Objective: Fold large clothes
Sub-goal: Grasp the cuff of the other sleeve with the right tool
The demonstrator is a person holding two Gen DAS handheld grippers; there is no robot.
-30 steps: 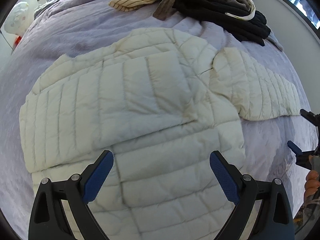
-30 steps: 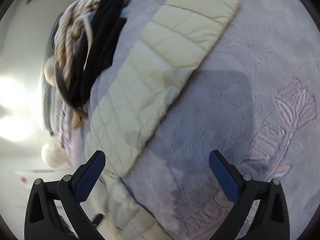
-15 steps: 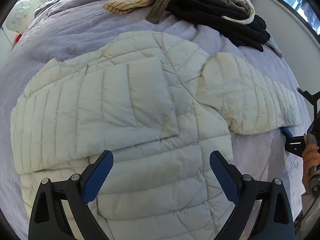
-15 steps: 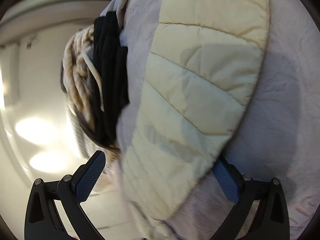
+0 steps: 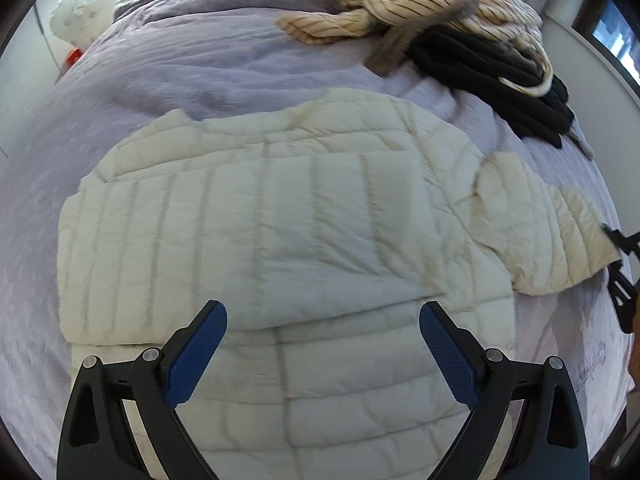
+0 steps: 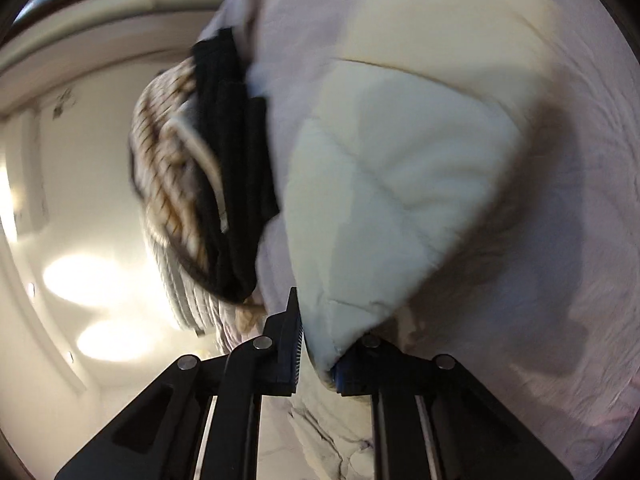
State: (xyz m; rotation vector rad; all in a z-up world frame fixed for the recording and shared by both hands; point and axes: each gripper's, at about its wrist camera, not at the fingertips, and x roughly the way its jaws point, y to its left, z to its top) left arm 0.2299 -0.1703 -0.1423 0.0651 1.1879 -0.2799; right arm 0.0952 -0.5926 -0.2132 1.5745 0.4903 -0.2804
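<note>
My right tongs [image 6: 318, 350] are clamped on the right sleeve [image 6: 392, 200] of the cream puffer jacket [image 5: 280, 248] lying on the bed [image 5: 192, 64], its left sleeve already folded in, while my left tongs [image 5: 323, 356] hover apart.

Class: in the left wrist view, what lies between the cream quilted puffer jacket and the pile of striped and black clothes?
Only bare lilac bedspread separates the cream quilted puffer jacket from the striped and black clothes pile, seen in the left wrist view.
</note>
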